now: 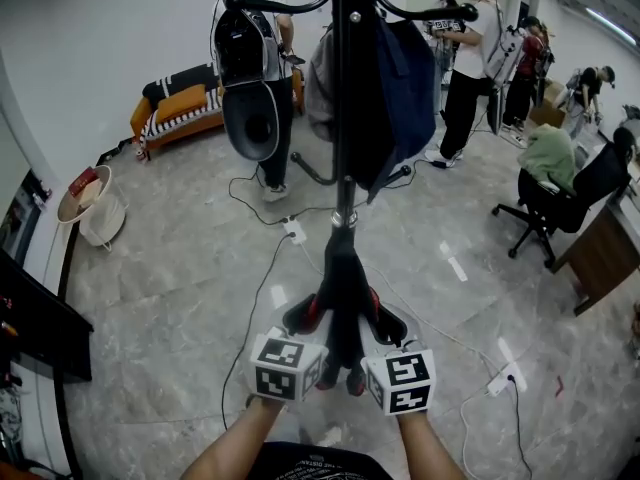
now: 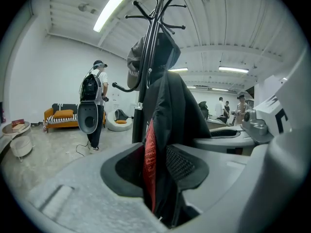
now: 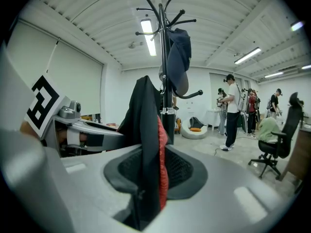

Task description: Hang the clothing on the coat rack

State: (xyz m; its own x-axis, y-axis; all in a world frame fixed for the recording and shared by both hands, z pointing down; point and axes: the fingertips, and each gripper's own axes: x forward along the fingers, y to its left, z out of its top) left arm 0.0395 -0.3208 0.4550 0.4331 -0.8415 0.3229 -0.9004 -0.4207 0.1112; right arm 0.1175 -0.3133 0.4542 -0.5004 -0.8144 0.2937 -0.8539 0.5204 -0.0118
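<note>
Black garment (image 1: 345,278) on coat rack (image 1: 343,118), loose in wide-open left hand-held gripper (image 1: 308,316) and right hand-held gripper (image 1: 386,326); could be snagged off at withdrawal

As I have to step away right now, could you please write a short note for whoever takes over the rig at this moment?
Left gripper: jaws apart; the black garment with red trim passes between them, not clamped.
Right gripper: the same, jaws apart with the garment's lower part between them.
Coat rack: the garment hangs down along its pole; which hook carries it cannot be seen.
Done: the garment appears hung and let go.
Left: check that it holds, then draw both grippers back off the cloth.
</note>
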